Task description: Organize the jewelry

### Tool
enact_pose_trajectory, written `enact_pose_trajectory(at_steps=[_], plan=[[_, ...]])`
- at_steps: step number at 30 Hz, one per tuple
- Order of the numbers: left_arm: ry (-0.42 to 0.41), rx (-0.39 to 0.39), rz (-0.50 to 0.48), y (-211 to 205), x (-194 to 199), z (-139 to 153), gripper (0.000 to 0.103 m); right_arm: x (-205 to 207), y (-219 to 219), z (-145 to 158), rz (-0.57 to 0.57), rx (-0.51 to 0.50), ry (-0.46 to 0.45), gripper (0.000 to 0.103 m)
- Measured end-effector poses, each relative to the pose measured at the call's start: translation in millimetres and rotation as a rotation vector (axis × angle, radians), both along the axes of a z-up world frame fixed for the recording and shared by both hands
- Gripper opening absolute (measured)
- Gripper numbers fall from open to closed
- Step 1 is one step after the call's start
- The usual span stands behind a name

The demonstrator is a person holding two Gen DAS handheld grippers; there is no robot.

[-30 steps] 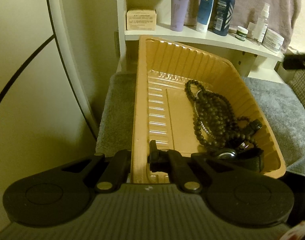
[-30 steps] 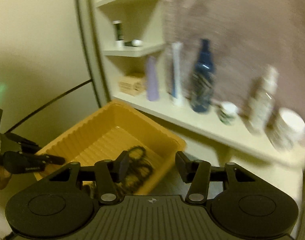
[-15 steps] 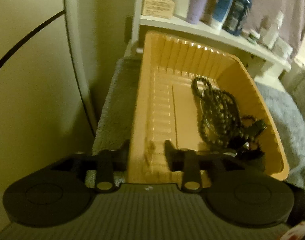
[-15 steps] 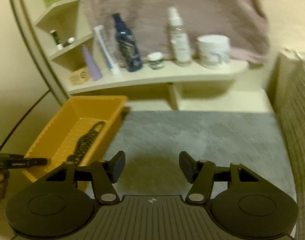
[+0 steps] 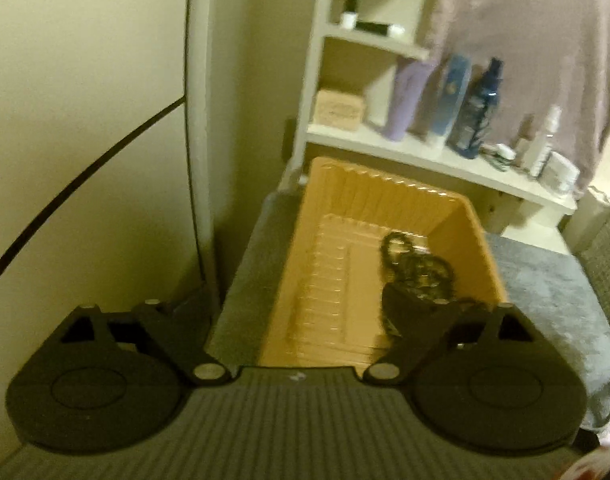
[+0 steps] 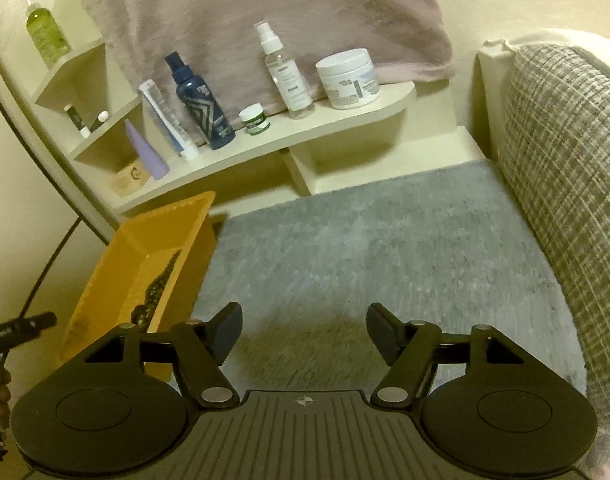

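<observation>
An orange plastic tray (image 5: 457, 216) sits on a grey towel (image 5: 545, 288) and holds dark bead necklaces (image 5: 419, 270) in a pile along its right side. My left gripper (image 5: 293, 312) is open and empty, held above the tray's near end, its fingers spread wide. In the right wrist view the tray (image 6: 117, 264) is at the left with the beads (image 6: 159, 284) inside. My right gripper (image 6: 305, 332) is open and empty over the bare grey towel (image 6: 385, 240), to the right of the tray.
A white shelf (image 6: 265, 140) behind the towel carries bottles, tubes and jars, with a pinkish cloth (image 6: 245, 12) hanging over it. A woven grey cushion (image 6: 565, 160) stands at the right. A curved cream wall (image 5: 85, 120) is at the left.
My left gripper let go of the tray's near rim, opened wide and lifted back. My right gripper swung right, from over the tray to over the towel.
</observation>
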State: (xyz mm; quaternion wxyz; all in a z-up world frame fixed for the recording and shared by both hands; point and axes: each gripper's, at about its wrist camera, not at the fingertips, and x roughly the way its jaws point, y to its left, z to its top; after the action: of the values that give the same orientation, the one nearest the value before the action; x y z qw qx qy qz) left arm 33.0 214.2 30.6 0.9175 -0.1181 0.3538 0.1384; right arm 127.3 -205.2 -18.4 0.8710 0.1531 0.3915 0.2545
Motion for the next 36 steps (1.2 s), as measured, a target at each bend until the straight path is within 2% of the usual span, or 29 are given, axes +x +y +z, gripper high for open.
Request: enact_pose_trajectory(at_steps=[3,8,13,17,25,36], plan=[[-0.004,0.0,-0.022,-20.8,-6.4,7.4,0.101,-11.3,2.6,8.2,-0.005,-0.004,-0.003,0.076],[0.014,-0.018,-0.101,-59.1,-16.1,7.0,0.102,-38.2,12.1,19.8,0.02,-0.021,-0.011,0.087],[0.062,-0.013,-0.133,-89.8,-27.0,2.0,0.102,-68.3,23.3,27.2,0.061,-0.103,-0.039,0.088],[0.078,-0.002,-0.147,-104.7,-38.6,2.2,0.102,-86.9,25.7,27.7,0.049,-0.167,-0.04,0.088],[0.083,0.014,-0.151,-123.6,-59.2,5.1,0.102,-107.6,27.6,20.9,0.052,-0.179,0.017,0.088],[0.093,0.016,-0.141,-144.2,-76.7,2.7,0.102,-127.6,34.4,26.8,0.057,-0.201,-0.021,0.088]])
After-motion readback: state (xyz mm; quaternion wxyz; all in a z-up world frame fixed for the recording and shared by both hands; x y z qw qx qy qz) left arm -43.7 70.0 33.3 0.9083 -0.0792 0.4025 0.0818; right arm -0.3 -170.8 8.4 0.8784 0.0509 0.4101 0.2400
